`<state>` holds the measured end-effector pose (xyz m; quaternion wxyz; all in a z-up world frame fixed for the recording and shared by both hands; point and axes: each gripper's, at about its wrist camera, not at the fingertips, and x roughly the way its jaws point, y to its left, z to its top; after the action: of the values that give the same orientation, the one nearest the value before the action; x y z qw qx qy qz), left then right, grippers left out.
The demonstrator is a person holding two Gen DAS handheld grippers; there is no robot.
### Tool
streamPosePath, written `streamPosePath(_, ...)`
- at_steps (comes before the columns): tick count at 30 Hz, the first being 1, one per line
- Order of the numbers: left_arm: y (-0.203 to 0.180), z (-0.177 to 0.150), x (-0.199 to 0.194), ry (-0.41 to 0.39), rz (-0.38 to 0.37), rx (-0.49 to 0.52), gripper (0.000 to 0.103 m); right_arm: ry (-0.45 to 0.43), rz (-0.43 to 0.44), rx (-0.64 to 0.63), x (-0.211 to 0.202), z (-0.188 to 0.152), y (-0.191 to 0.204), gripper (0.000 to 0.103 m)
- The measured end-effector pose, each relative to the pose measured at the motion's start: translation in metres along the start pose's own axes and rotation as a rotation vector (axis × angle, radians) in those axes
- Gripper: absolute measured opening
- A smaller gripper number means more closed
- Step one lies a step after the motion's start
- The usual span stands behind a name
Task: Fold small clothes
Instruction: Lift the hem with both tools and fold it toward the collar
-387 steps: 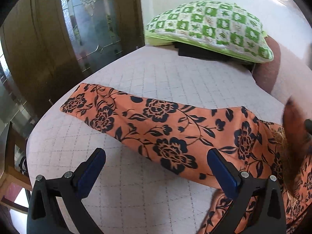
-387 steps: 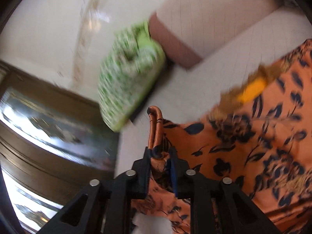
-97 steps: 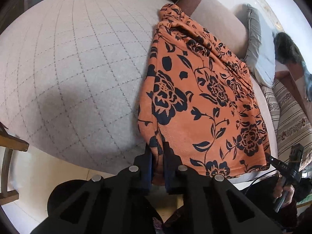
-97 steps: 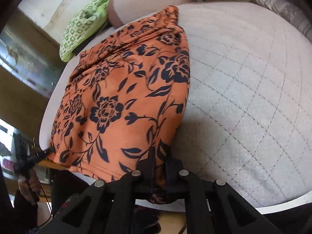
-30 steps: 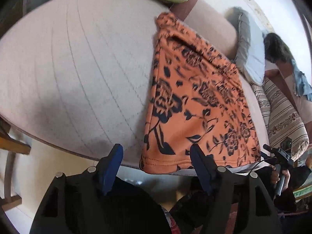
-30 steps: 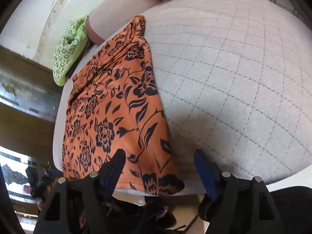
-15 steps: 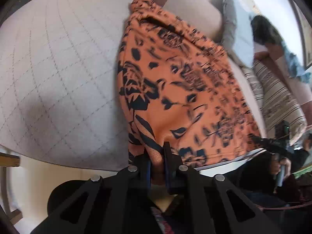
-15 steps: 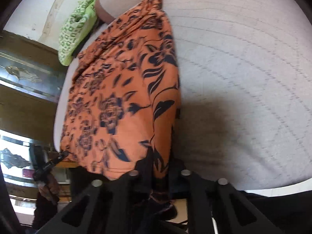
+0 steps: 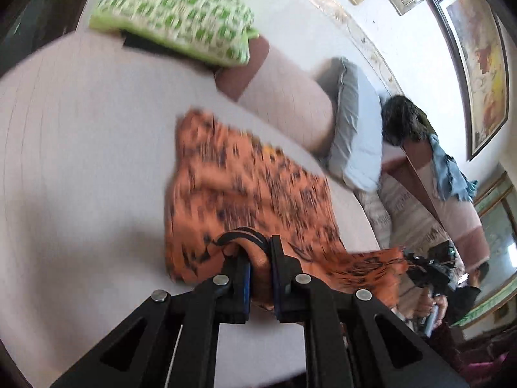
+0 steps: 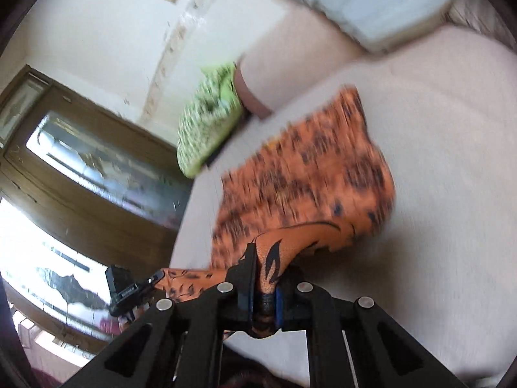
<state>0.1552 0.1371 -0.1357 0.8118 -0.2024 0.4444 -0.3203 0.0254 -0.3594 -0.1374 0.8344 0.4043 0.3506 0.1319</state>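
- Orange fabric with a black floral print, the garment [image 9: 245,194], is lying on the pale quilted bed surface [image 9: 80,161]; its far end is resting flat toward the pillows, and its near edge is raised off the bed between my two tools. Motion blur is softening the print in both views.
- I am pinching one near corner of the garment in my left gripper [image 9: 258,278]; the blue-padded fingers [image 9: 245,279] are pressing together on a bunched fold with a dark hem looping above them.
- I am pinching the other near corner in my right gripper [image 10: 265,291]; its jaws are squeezing a fold of cloth that is arching up and forward from them.
- From the left wrist view, the lifted edge is stretching rightward to my right gripper [image 9: 429,268]; from the right wrist view, it is running leftward to my left gripper [image 10: 129,286].
- Beyond the garment, a green-and-white checked pillow [image 9: 174,19] is sitting at the bed's far corner, a pinkish bolster [image 9: 284,97] is lying beside it, and a grey-blue pillow [image 9: 355,129] is leaning behind that.
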Motion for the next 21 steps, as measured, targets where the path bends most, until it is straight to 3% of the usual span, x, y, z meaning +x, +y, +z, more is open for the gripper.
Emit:
streamPosePath(6,0.012,0.102,0.051,-0.042,0.035,-0.033,0.010,-0.127,-0.014,-0.001,0.033,0.099,0.009,0.009)
streamPosePath(10,0.034,0.148,0.106,-0.002,0.125,-0.112,0.010,-0.153,-0.067,0.068,0.085,0.158,-0.012,0.009)
streamPosePath(15,0.059,0.174,0.169,0.047,0.258,-0.150,0.010,-0.112,-0.145,0.177,0.156,0.197,-0.063,0.010)
streamPosePath(19,0.084,0.174,0.197,0.098,0.299,-0.228,0.012,-0.021,-0.187,0.324,0.199,0.206,-0.116,0.013)
streamPosePath(21,0.093,0.173,0.199,0.104,0.276,-0.251,0.015,-0.009,-0.193,0.344,0.205,0.204,-0.133,0.013)
